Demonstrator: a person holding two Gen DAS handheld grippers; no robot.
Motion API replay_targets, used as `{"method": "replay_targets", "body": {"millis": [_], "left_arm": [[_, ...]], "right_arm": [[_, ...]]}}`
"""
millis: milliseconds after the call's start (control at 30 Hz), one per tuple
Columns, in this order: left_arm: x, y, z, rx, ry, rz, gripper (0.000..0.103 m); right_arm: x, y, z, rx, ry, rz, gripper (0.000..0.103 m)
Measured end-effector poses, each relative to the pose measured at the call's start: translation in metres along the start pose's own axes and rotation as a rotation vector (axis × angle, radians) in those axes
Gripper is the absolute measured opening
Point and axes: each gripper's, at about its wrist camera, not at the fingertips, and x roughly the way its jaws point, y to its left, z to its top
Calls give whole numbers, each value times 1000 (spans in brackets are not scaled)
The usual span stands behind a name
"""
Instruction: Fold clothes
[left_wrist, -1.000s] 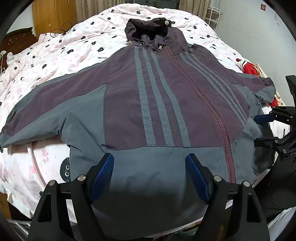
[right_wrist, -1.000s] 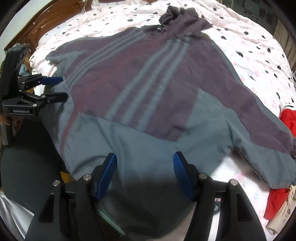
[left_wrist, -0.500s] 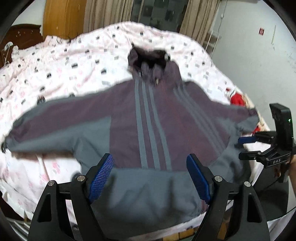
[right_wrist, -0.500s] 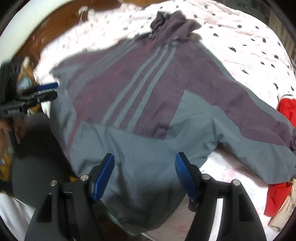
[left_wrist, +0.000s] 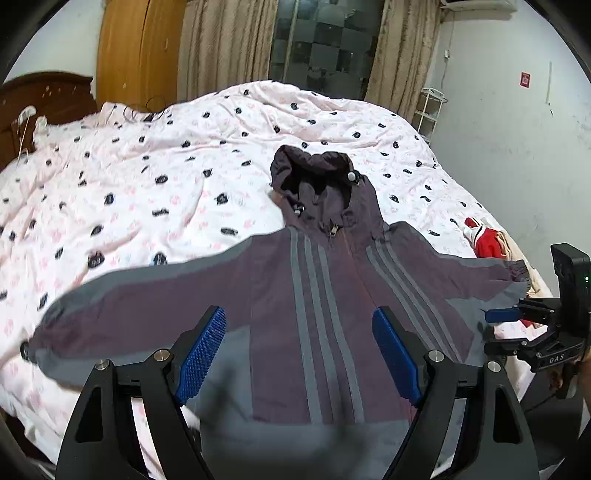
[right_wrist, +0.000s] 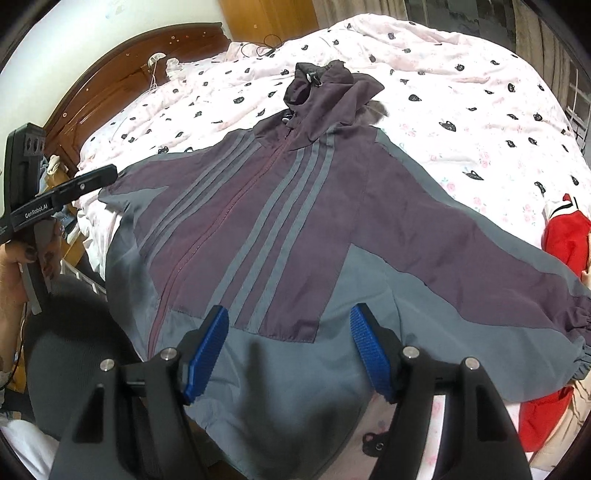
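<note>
Purple-and-grey jacket (left_wrist: 332, 306) lies spread flat on the bed (left_wrist: 147, 177) just ahead of your left gripper (left_wrist: 297, 360) and right gripper (right_wrist: 290, 349), both wide open and empty.

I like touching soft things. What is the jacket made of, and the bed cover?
The jacket looks like thin, smooth woven synthetic, perhaps nylon: slight sheen, crisp wrinkles. The bed cover looks like soft matte cotton: printed, gently rumpled, no shine.

A wide bed covered by a pale pink quilt printed with small dark cat faces (left_wrist: 177, 177) carries a purple and grey striped hooded zip jacket (left_wrist: 317, 295), spread flat face up near the front edge. A crumpled red and white garment (left_wrist: 487, 242) lies at the right edge.
</note>
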Motion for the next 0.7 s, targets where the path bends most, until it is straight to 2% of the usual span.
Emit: {"method": "replay_targets", "body": {"millis": [333, 700], "left_arm": [[26, 2, 17, 14, -19, -10, 78], [58, 17, 29, -25, -16, -7, 78]], "right_arm": [[12, 7, 13, -5, -12, -9, 70], [32, 4, 29, 15, -4, -20, 71]]}}
